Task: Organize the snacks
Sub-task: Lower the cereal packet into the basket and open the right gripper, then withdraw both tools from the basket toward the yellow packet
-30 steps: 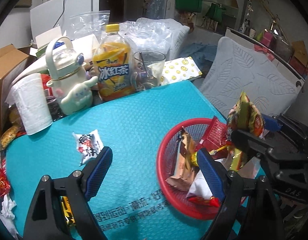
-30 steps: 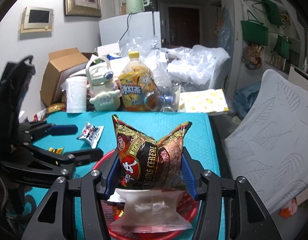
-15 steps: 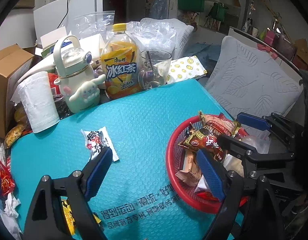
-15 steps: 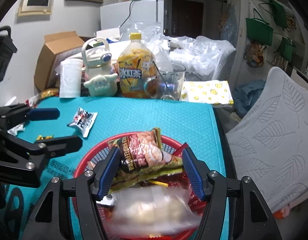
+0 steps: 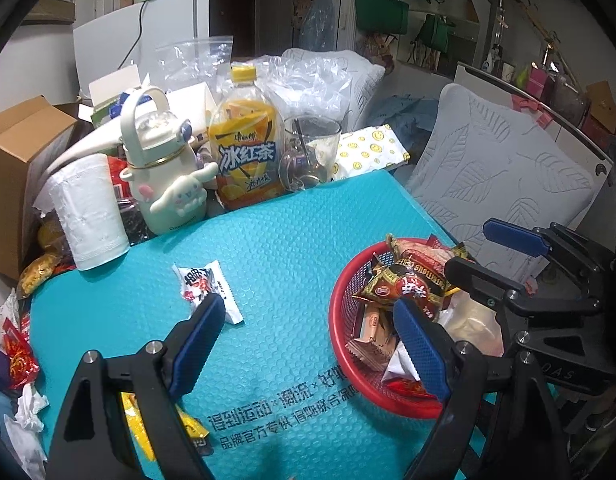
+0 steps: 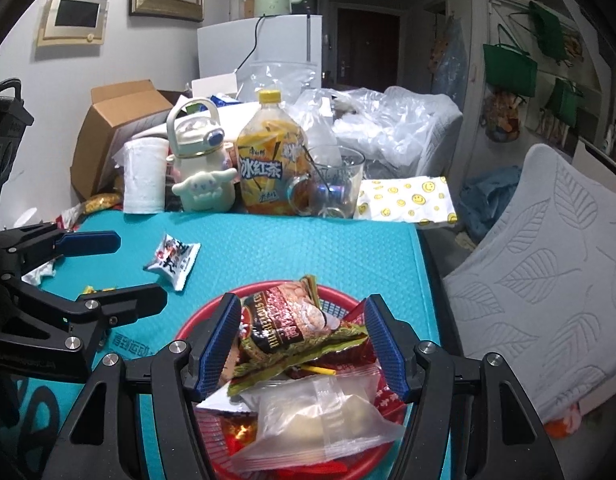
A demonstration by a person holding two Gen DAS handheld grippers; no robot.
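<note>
Red basket (image 6: 196, 326) sits at the right edge of the teal mat (image 5: 276, 248), heaped with snacks. On top: dark brown cereal packet (image 6: 292, 328), lying flat on the pile, tilted. In front of it, nearer my right camera, a clear bag (image 6: 320, 420) of pale stuff. Red wrappers and a yellow stick poke out underneath. In the left view the same packet (image 5: 404, 284) rests near the basket's far side, a tan bar (image 5: 374, 328) below it against the rim (image 5: 340, 344).

My right gripper (image 6: 302, 344) hangs over the basket, jaws apart, one blue pad either side of the cereal packet, not gripping it. Whether the pads touch the wrapper, I can't tell.

My left gripper (image 5: 308, 340) is over the mat left of the basket, jaws wide apart, nothing between them. Left pad (image 5: 196, 340) sits just beside a white-and-red snack packet (image 5: 206, 288) lying loose on the mat; the right pad overlaps the basket's near rim in view. Yellow wrapper (image 5: 148, 424) lies on the mat under my left finger.

Back edge of the mat: paper roll (image 5: 90, 212), white Cinnamoroll bottle (image 5: 164, 176), iced tea bottle (image 5: 244, 148), glass with a spoon (image 5: 308, 152), smiley-print bag (image 5: 368, 152). Cardboard box (image 5: 16, 152) at far left, grey leaf-pattern cushion (image 5: 500, 176) right of the mat.
</note>
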